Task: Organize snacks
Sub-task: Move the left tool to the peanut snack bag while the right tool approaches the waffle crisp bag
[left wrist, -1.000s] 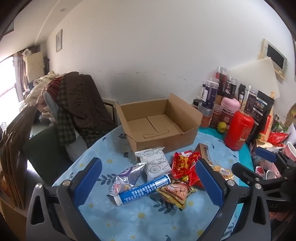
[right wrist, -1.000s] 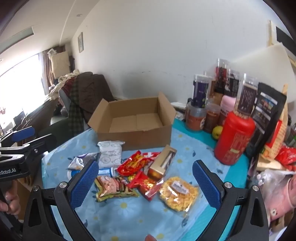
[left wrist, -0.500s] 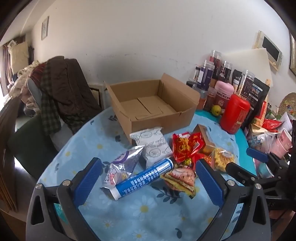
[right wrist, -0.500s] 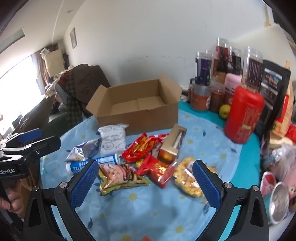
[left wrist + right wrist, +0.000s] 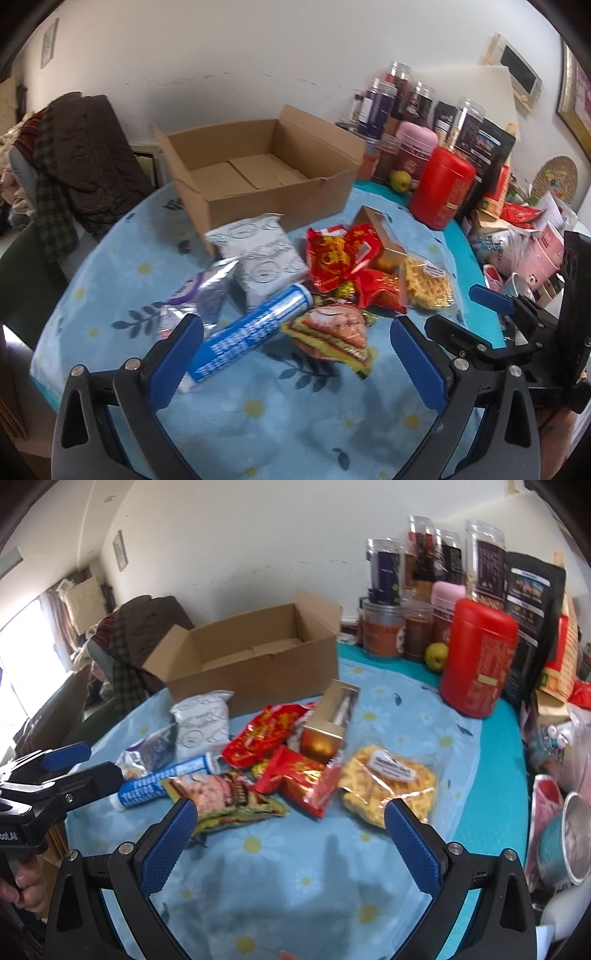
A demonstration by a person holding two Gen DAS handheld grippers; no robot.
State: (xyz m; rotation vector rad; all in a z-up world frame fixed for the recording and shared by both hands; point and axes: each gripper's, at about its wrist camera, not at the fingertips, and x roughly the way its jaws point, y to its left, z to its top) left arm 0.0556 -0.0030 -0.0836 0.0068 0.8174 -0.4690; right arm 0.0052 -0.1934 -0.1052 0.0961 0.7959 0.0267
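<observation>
Both the left gripper (image 5: 295, 354) and right gripper (image 5: 290, 834) hover spread wide over snack packets (image 5: 291, 753) heaped mid-surface; an open cardboard box (image 5: 258, 173) sits at twelve o'clock.

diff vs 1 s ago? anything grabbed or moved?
Both tools, left tool and right tool, came forward and down toward the snack pile; both remain open and empty. Nothing grabbed. Snacks and cardboard box lie as before, box empty.

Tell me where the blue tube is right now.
In the left wrist view the blue tube lies on the tablecloth, just ahead of the left gripper, between the silver-purple packet and the peanut packet.
</observation>
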